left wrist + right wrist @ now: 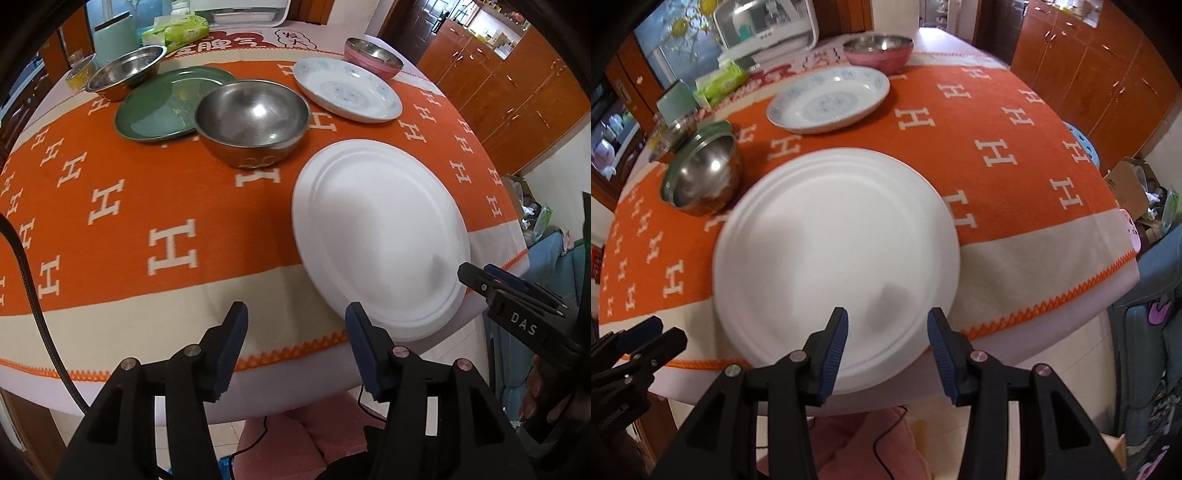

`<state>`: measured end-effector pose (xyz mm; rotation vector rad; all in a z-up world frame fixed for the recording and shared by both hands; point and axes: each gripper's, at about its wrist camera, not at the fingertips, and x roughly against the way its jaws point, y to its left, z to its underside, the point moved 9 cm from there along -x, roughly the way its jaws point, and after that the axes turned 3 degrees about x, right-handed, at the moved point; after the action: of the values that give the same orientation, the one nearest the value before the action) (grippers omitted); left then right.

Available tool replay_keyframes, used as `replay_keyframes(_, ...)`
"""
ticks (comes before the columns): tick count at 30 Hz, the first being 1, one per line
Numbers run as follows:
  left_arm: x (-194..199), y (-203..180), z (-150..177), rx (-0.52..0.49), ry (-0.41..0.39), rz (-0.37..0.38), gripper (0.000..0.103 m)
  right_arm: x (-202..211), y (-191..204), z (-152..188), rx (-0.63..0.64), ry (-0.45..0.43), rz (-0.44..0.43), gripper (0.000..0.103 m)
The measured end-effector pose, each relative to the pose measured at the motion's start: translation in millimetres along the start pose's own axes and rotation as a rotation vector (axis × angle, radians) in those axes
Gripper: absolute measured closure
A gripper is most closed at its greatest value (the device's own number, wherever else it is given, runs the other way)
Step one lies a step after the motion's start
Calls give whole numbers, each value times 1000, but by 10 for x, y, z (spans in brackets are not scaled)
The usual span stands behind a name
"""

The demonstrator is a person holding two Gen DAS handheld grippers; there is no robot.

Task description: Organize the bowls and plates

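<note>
While your left gripper [295, 347] & right gripper [888, 350] both sit wide open w/ nothing held, the white plate [836, 258] lies at 12 o'clock of the right one.

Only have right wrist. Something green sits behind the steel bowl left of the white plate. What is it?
Observer: A green plate. The steel bowl stands in front of its right rim; I can't tell if they touch.
Operator: More bowls over there?
Observer: Yes, a second steel bowl behind the green plate, near a green tissue pack.
Operator: Left gripper state?
Observer: The left gripper has its jaws open and empty, at the table's near edge just left of the white plate.
</note>
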<state>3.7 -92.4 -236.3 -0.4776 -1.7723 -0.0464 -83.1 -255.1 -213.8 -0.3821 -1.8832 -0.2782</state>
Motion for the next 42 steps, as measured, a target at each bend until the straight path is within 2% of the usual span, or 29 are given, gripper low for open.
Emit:
replay_keyframes(5, 146, 116, -25, -3, -45, 11, 32, 148, 118, 58, -18, -63, -15, 58)
replay_keyframes(8, 237, 160, -52, -13, -75, -10, 22, 232, 146, 63, -26, -93, -27, 58)
replay_keyframes(14, 378, 125, -93, -27, -108, -9, 22, 386, 176, -15, -24, -170, -71, 58)
replay_keyframes(24, 595, -195, -349, -27, -205, -32, 19, 440, -1, -350, 38, -224, -122, 58)
replay_keyframes(35, 591, -635, -717, 71, -268, -62, 17, 396, -367, -864, 153, -264, -212, 58)
replay_keyframes(42, 505, -873, -980, 127, -294, -89, 17, 246, -583, -1122, 217, -254, -267, 58)
